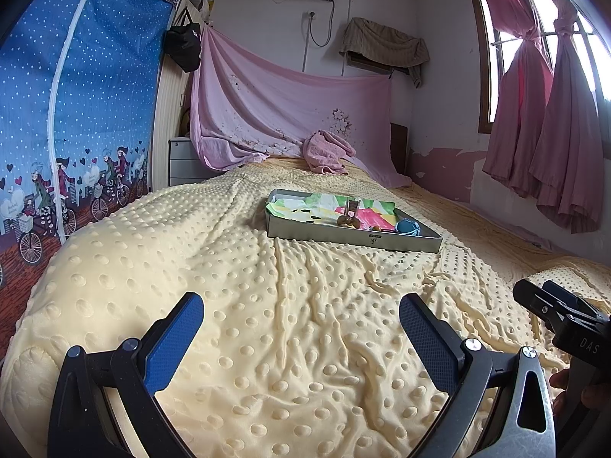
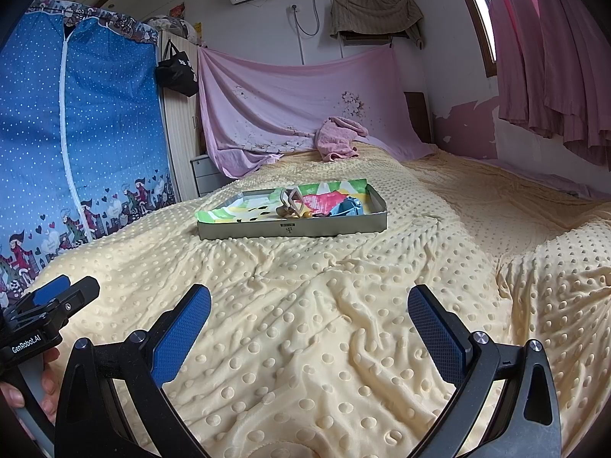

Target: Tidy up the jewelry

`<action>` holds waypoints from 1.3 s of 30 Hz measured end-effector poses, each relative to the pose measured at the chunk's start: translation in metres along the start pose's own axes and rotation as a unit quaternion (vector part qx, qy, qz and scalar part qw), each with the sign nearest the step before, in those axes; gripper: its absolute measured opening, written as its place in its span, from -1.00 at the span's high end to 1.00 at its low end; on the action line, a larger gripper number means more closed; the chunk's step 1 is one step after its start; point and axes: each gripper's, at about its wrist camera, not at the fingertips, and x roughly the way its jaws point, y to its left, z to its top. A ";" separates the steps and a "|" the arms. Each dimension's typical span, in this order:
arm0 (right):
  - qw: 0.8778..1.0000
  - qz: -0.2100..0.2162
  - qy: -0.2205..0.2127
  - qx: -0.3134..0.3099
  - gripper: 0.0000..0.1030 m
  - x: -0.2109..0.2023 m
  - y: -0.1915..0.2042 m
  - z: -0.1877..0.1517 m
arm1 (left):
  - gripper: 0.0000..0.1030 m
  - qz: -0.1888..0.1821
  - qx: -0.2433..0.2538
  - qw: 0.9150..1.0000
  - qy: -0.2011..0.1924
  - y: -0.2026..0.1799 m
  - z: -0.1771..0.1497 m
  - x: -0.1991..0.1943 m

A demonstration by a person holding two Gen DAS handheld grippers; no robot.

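A shallow grey metal tray (image 1: 355,236) (image 2: 328,229) lined with colourful paper sits on the yellow dotted bedspread, well ahead of both grippers. Inside lie brownish jewelry pieces (image 1: 348,221) (image 2: 290,206) and a blue item (image 1: 409,226) (image 2: 345,207) at the tray's right end. My left gripper (image 1: 301,337) hovers open over the blanket, nothing between its blue pads. My right gripper (image 2: 309,334) is likewise open and empty. Each gripper shows at the edge of the other's view, the right one (image 1: 550,311) and the left one (image 2: 57,297).
A pink towel (image 1: 328,150) (image 2: 341,139) lies bunched at the head of the bed under a hung pink sheet. A blue zippered fabric wardrobe (image 1: 76,114) (image 2: 88,122) stands left of the bed. Pink curtains (image 1: 553,133) hang at the right window.
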 end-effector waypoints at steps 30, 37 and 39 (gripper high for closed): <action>1.000 0.000 0.001 0.002 -0.97 0.001 0.000 0.000 | -1.00 0.054 0.009 0.998 0.005 0.002 0.002 0.002; 1.000 0.000 0.004 0.001 -0.97 0.002 0.002 -0.004 | -1.00 0.058 0.012 0.998 0.005 0.001 0.002 0.002; 1.000 0.000 0.004 0.001 -0.97 0.002 0.002 -0.005 | -1.00 0.058 0.011 0.998 0.007 0.001 0.002 0.003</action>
